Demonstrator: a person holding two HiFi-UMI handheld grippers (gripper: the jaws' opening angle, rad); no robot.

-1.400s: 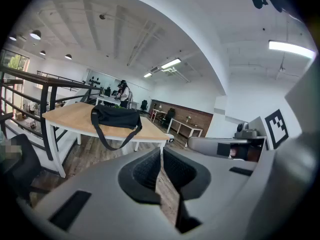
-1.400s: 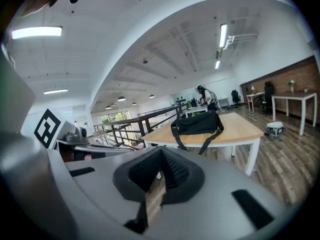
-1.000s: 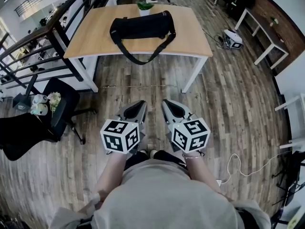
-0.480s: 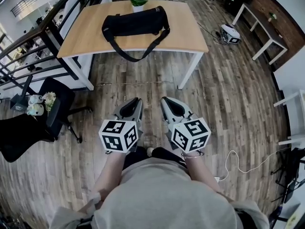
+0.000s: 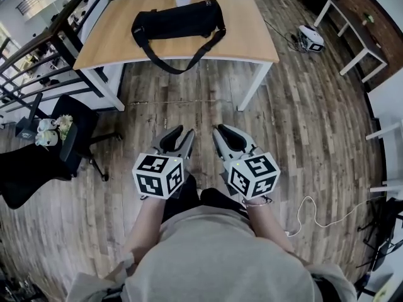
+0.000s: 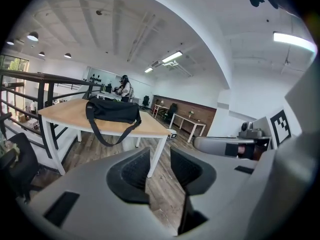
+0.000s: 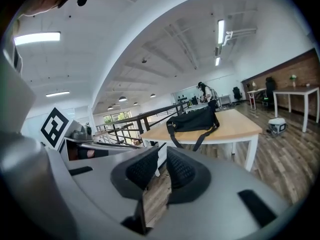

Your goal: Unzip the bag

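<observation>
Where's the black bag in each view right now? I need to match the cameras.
Head view: black bag at top centre on the wooden table, strap hanging over the near edge.
Left gripper view: black bag left of centre, beyond the jaws.
Right gripper view: black bag right of centre, beyond the jaws.
Shared landmark: the wooden table with white legs.

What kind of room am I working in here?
Likely an open-plan office or lab on a mezzanine: desks like the table with the bag, a black office chair, and a black railing beside it.
</observation>
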